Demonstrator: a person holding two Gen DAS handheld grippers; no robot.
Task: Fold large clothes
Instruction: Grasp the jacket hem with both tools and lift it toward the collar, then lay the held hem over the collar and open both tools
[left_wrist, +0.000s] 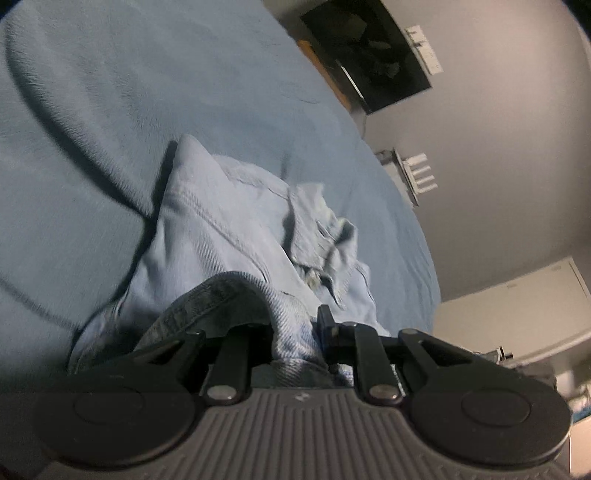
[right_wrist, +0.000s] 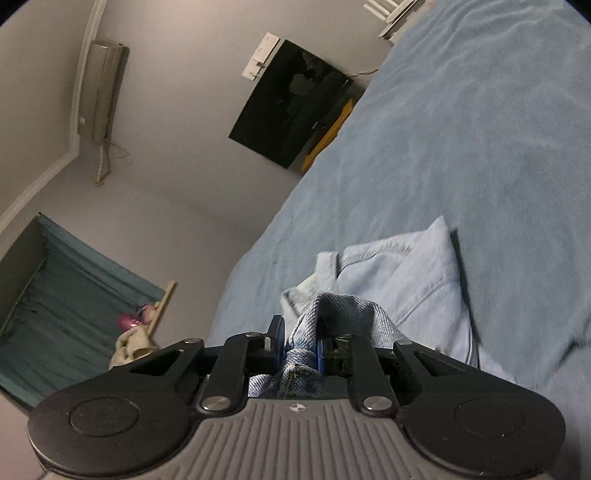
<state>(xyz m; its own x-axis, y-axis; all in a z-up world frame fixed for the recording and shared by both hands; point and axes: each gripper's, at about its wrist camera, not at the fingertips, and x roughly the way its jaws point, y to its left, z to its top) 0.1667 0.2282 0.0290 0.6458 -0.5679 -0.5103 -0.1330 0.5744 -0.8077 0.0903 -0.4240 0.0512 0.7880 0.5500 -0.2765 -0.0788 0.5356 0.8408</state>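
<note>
Left gripper (left_wrist: 295, 332) pinches a bunched fold of the denim garment (left_wrist: 221, 236), fabric crowding over its fingers. The pale blue denim lies crumpled on the blue bedspread (left_wrist: 110, 110), running away from both cameras. Over on the right, the right gripper (right_wrist: 299, 347) is clamped tight on a thick denim edge. Black TV (right_wrist: 288, 103) on the grey wall beyond.
</note>
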